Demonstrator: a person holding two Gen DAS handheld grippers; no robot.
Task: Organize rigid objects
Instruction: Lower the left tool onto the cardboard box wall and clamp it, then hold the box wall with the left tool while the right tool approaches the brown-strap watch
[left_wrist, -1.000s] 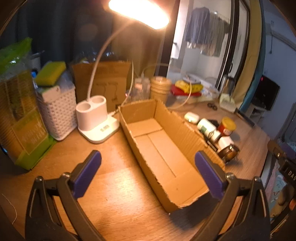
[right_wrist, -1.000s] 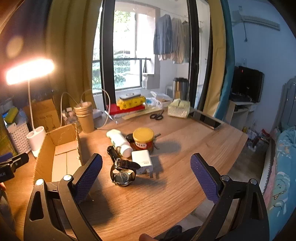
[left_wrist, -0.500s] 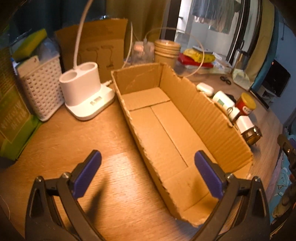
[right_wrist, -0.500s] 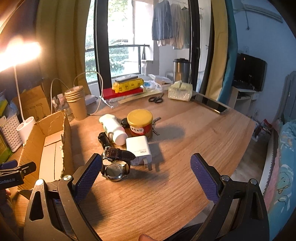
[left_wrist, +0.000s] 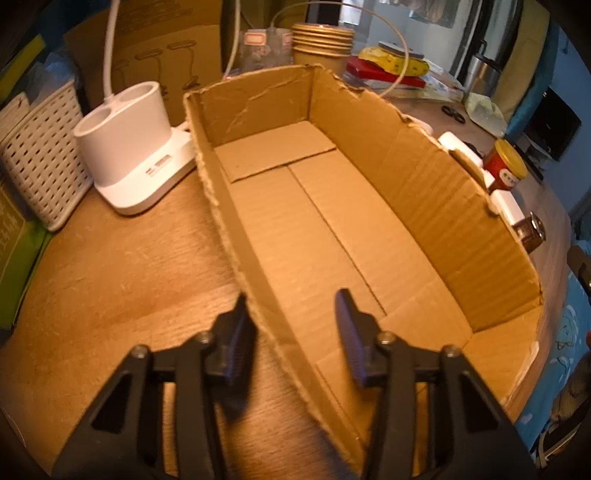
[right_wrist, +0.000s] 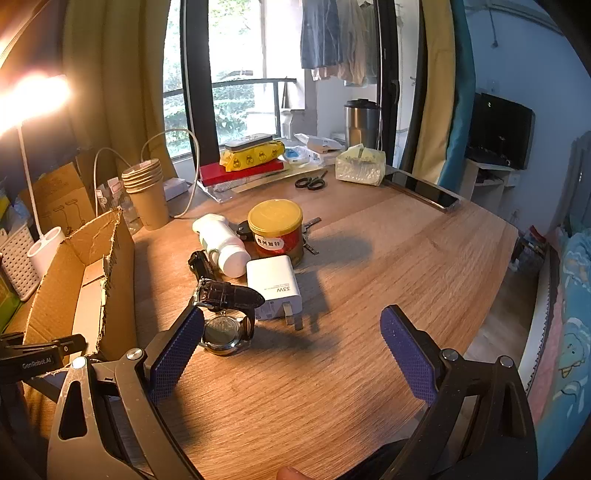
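An open cardboard box (left_wrist: 424, 192) lies on the wooden table. My left gripper (left_wrist: 292, 306) straddles the box's near left wall; its jaws are closing, with the thin wall between them and a gap still showing on the inner side. To the right of the box (right_wrist: 92, 258) sits a cluster: a wristwatch (right_wrist: 225, 328), a white charger (right_wrist: 273, 286), a red tin with a yellow lid (right_wrist: 276, 229) and a white bottle (right_wrist: 221, 240). My right gripper (right_wrist: 294, 314) hangs open just in front of the watch and charger, holding nothing.
A white lamp base (left_wrist: 133, 155) and a white lattice basket (left_wrist: 37, 158) stand left of the box. Stacked paper cups (right_wrist: 146, 192), scissors (right_wrist: 310, 181), a tissue pack (right_wrist: 360, 166) and a phone (right_wrist: 424, 192) lie farther back. The table's rounded edge runs along the right.
My left gripper has come down and forward onto the box's left wall and its jaws have narrowed from wide open. The right gripper has sunk closer to the watch.
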